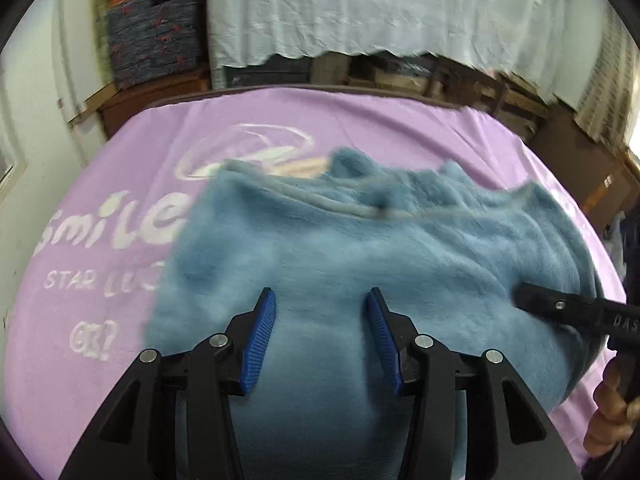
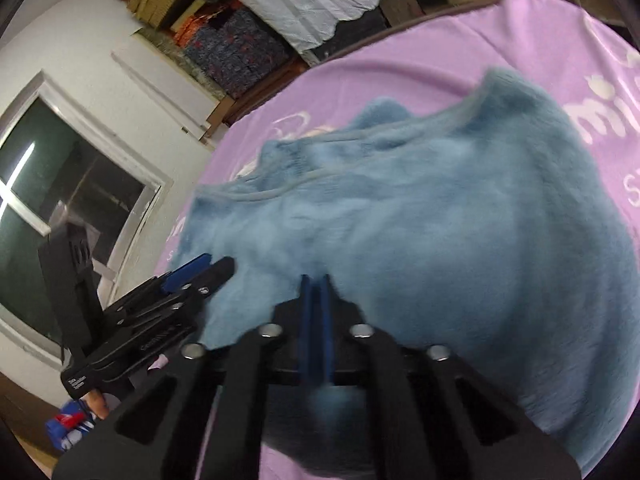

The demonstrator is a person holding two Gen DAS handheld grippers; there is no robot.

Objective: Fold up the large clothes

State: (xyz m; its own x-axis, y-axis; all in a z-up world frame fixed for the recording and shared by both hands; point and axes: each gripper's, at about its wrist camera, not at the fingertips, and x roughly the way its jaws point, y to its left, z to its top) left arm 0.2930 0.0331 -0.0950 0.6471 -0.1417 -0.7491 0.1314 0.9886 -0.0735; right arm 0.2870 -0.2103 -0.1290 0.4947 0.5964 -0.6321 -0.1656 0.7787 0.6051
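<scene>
Left wrist view: left gripper (image 1: 322, 308) is hovering spread over the fluffy blue fleece garment (image 1: 360, 248), lying mid-fold on the lilac printed blanket (image 1: 120, 168). Right wrist view: right gripper (image 2: 316, 284) is pinching the fleece's near edge at 6 o'clock; next, the left probably needs its own hold.

The purple blanket (image 1: 120, 184) carries white print: "smile", below it "STAR LU", partly covered; the right gripper (image 1: 524, 300) reads "DAS"

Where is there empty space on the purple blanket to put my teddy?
Bare purple blanket shows left of the blue fleece garment, around the white lettering, and in a strip beyond it by the far edge. The middle is crowded: the fleece and both hand-held grippers fill it.
</scene>
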